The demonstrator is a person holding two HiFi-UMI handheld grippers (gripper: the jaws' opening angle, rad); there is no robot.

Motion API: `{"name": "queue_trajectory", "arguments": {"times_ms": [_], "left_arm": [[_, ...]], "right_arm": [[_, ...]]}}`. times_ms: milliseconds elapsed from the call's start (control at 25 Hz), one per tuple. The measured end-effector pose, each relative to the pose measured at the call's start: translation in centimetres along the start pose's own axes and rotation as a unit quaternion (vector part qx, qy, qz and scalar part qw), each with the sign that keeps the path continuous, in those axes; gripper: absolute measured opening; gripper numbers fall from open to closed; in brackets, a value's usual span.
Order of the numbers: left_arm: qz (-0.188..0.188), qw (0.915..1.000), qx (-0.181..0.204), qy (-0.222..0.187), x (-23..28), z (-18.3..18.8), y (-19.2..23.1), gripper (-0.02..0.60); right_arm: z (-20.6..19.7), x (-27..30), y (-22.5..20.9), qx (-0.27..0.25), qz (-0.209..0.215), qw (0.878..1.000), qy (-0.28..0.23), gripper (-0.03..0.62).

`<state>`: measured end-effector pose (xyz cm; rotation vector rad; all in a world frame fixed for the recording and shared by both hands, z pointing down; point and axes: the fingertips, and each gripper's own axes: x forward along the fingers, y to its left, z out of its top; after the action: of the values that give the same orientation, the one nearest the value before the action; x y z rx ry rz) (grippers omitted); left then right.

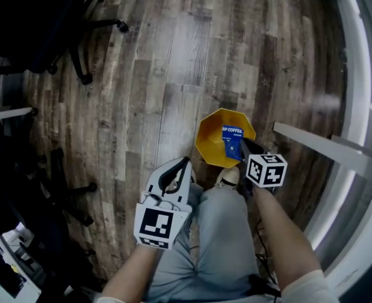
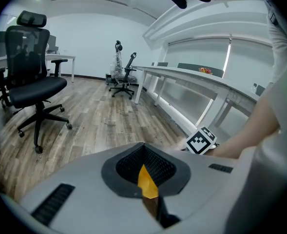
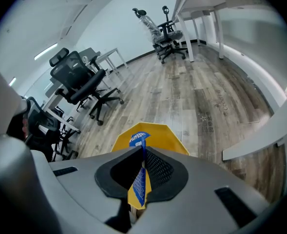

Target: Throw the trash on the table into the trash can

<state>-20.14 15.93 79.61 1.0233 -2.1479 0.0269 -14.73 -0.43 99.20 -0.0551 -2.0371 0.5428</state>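
A yellow-orange trash can [image 1: 212,141] stands on the wood floor just ahead of the person's knees. My right gripper [image 1: 241,151] is over its mouth, shut on a blue and yellow coffee packet [image 1: 232,140]. In the right gripper view the packet [image 3: 139,182] stands upright between the closed jaws, with the trash can [image 3: 165,136] right beyond them. My left gripper [image 1: 175,172] hangs to the left of the can, over the floor. In the left gripper view it [image 2: 144,152] is shut on a small yellow scrap of wrapper [image 2: 147,182].
The person's legs in jeans [image 1: 220,232] and a shoe [image 1: 227,177] are right below the can. A white desk [image 1: 356,106] with its crossbar [image 1: 318,142] curves along the right. Black office chairs [image 1: 40,24] stand at the upper left, and more chairs [image 2: 33,77] show across the room.
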Motion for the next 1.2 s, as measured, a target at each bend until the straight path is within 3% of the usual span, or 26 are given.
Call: {"name": "queue_trajectory", "arguments": {"times_ms": [360, 480, 640, 960, 1200], "left_arm": [[0.002, 1.0000, 0.000, 0.007, 0.3, -0.8, 0.1, 0.000], [0.001, 1.0000, 0.003, 0.008, 0.2, -1.0, 0.1, 0.000], [0.003, 0.9999, -0.003, 0.010, -0.4, -0.6, -0.2, 0.000], [-0.009, 0.9996, -0.012, 0.023, -5.3, 3.3, -3.3, 0.000], [-0.014, 0.9999, 0.002, 0.006, -10.6, 9.8, -5.8, 0.000]], "right_arm": [[-0.2, 0.8, -0.3, -0.025, 0.001, 1.000, -0.006, 0.050], [-0.5, 1.0, -0.1, -0.024, 0.002, 1.000, -0.002, 0.113], [-0.2, -0.2, 0.4, -0.025, 0.002, 1.000, -0.001, 0.124], [3.5, -8.1, 4.6, -0.047, 0.020, 0.998, -0.021, 0.121], [9.0, -18.4, 10.0, -0.079, 0.054, 0.994, -0.062, 0.051]]}}
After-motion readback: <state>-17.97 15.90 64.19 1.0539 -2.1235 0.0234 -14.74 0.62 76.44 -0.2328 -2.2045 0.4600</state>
